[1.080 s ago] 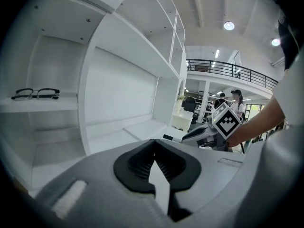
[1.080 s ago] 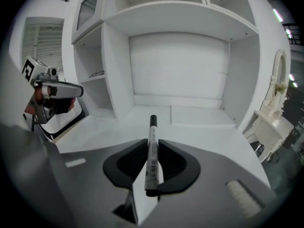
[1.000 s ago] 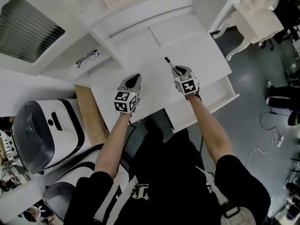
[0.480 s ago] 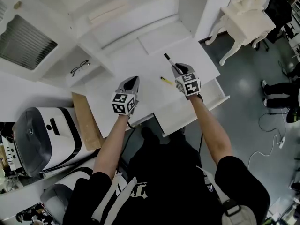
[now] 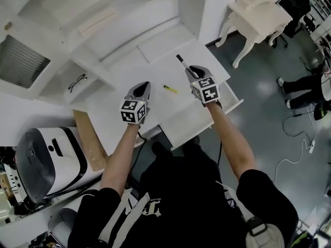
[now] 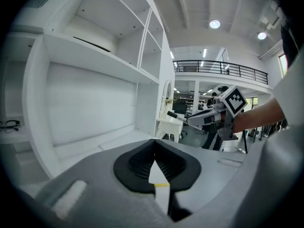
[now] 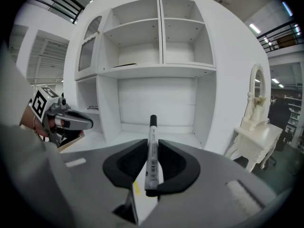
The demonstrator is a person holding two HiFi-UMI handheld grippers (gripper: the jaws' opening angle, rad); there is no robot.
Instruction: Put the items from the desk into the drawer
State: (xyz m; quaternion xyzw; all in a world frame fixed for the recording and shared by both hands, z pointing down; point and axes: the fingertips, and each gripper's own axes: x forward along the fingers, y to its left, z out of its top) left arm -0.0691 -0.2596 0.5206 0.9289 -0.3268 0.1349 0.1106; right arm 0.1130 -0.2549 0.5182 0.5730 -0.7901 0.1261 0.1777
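Above the front edge of the bench (image 5: 150,74), the person holds both tools out side by side over the white top. The right hand-held gripper (image 5: 192,71) is nearer the right edge. Its jaws are closed on a marker (image 5: 182,63), pinching the grey barrel partway along. In the right gripper view the marker (image 7: 152,132) sticks out forward past the black pads (image 7: 178,163), with its black cap pointing toward the shelving at the back edge. The marker is off the bench surface, carried in that grip.

The left hand-held gripper (image 5: 145,84) is nearer the left edge. The left gripper view shows its jaw tips meeting with nothing between them.

A small yellow item (image 5: 170,89) lies flat on the bench between the two tools, touching neither.

At the front right corner the drawer (image 5: 231,93) stands pulled out, just beside the right forearm (image 5: 227,138). I cannot make out what is inside it.

A pair of glasses (image 5: 76,80) rests in a low compartment at the back left corner, well apart from both tools. A white carved side table (image 5: 258,14) stands on the grey floor beyond the right edge.
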